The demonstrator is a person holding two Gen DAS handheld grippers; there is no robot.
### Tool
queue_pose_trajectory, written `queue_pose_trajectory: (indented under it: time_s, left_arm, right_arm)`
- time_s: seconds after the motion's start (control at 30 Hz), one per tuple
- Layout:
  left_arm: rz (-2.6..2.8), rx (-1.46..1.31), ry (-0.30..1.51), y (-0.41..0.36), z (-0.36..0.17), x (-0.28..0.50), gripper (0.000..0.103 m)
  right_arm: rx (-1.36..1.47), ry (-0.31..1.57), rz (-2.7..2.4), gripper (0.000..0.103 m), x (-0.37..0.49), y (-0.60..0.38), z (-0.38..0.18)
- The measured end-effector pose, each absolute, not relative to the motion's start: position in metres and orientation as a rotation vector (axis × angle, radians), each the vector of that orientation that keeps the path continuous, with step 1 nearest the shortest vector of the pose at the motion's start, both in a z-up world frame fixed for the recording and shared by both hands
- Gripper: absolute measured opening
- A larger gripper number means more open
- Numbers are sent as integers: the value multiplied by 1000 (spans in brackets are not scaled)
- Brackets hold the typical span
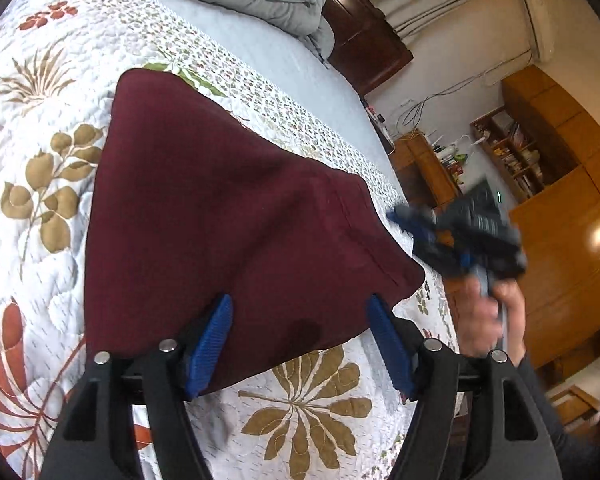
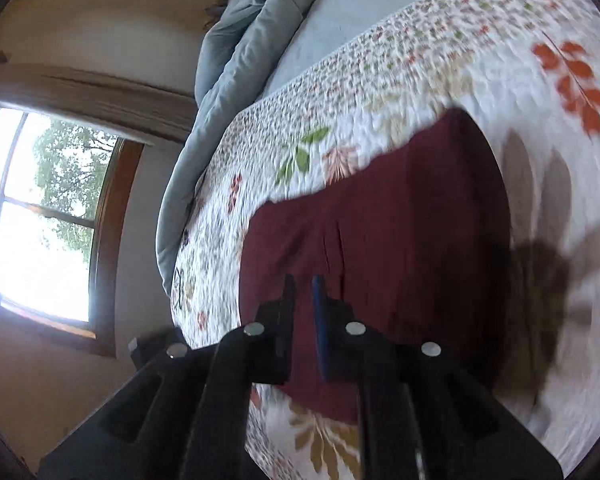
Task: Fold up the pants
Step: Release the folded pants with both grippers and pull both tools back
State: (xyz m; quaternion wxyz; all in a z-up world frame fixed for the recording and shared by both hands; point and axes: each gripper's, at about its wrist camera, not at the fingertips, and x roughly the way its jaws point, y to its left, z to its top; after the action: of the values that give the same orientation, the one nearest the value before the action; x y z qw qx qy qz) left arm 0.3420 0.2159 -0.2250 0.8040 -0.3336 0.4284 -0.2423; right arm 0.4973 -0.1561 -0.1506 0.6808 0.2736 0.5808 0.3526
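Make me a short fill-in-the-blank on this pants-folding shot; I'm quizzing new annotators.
1. The folded pants are coloured ____.
2. The pants lie on a quilt printed with ____.
3. The left gripper has blue pads, and its jaws stand ____ over the near edge of the pants.
4. Past the pants, a grey ____ lies bunched at the far end of the bed.

Missing words: maroon; leaves; open; duvet

we are in a home bedroom. we see a quilted bed (image 1: 60, 216), wooden wardrobe (image 1: 572, 240) and window (image 2: 40, 216).
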Motion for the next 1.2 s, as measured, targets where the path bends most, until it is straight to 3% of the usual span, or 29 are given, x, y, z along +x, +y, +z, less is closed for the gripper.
queue_pose_trajectory:
  time_s: [0.03,0.07,0.17,0.27,0.33,0.37,0.43,0.53,0.9,1.2]
  left_arm:
    - [-518,-720,919,216,-225,343,70]
    - [-519,-727,921,217,-226,343,70]
    - [-535,-766,928,217,-227,341,70]
    - [-509,-831,947,229,-229,342,70]
    - [-465,-838,949,234,-219,331,72]
    - [-431,-793,934,233,-207,318,74]
    - [-391,-705,914,226,-188,293,79]
    - [-291,-567,896,208,-162,241,87]
    - [38,-200,801,140,-80,54,94]
    - [114,-68,682,106,-3,-30,96]
  right_arm:
    - [628,1317,777,1,492,-162,-161]
    - [632,1334,732,0,490,-169,-177]
    - [722,1363,698,0,492,-189,-212]
    - [767,1303,674,7,479,-202,-188]
    - [774,1244,686,38,456,-213,-164]
    - [739,1206,690,45,438,-218,-148]
    - [622,1151,648,70,402,-221,-123]
    - [395,1072,570,86,326,-222,-90]
    - [142,1006,413,96,126,-208,-63]
    - [-85,765,361,100,37,-181,38]
